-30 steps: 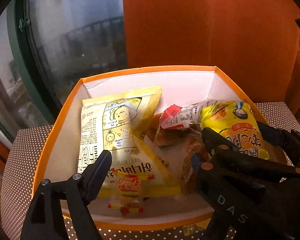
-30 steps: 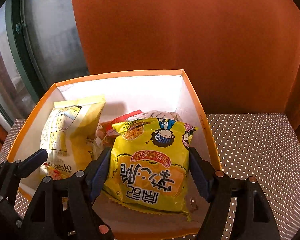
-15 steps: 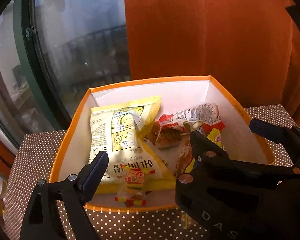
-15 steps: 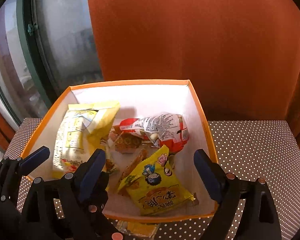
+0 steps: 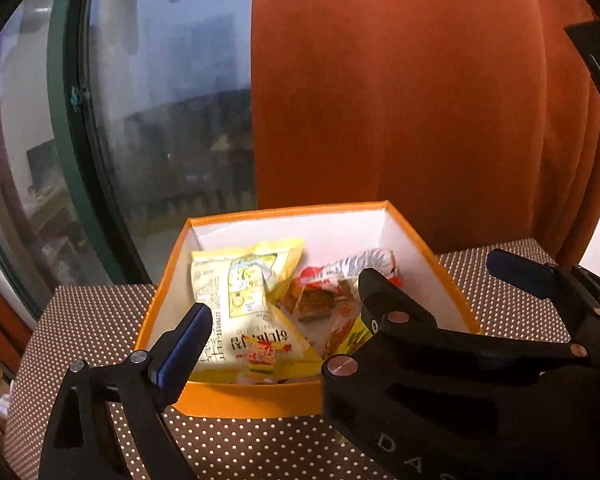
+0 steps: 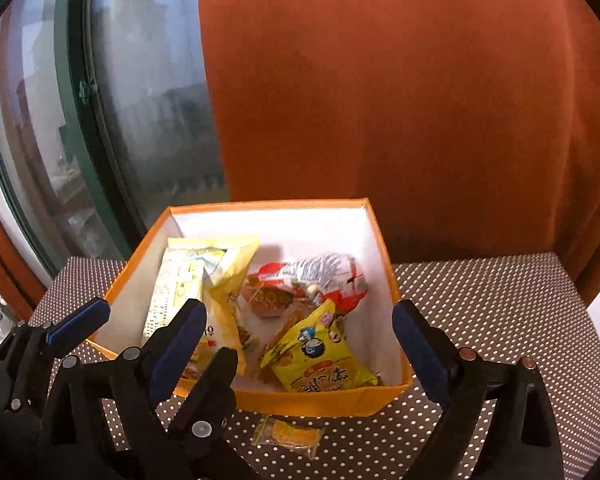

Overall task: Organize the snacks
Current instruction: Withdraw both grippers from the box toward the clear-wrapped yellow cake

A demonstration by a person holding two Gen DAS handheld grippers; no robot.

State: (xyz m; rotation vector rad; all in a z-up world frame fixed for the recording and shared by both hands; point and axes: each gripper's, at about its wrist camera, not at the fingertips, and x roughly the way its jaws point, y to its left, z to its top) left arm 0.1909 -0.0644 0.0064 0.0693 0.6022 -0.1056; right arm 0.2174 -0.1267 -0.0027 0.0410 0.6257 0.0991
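An orange box (image 6: 320,400) with white inner walls stands on the dotted tablecloth and holds several snacks: a tall pale-yellow bag (image 6: 188,280) at left, a red-and-white packet (image 6: 320,274) at the back, and a small yellow cartoon packet (image 6: 320,356) at front right. The box (image 5: 252,400) and the pale-yellow bag (image 5: 240,300) also show in the left wrist view. My right gripper (image 6: 300,340) is open and empty, above the box's near edge. My left gripper (image 5: 284,312) is open and empty, beside it on the left. A small yellow wrapped candy (image 6: 290,434) lies on the cloth before the box.
The brown dotted tablecloth (image 6: 500,304) covers the table. An orange curtain (image 6: 400,80) hangs behind the box. A dark green window frame (image 6: 80,120) and glass are at the left. The table's right edge (image 6: 596,320) drops off near the curtain.
My right gripper opened and let the yellow cartoon packet drop into the box. Both grippers then pulled back and up from the box.
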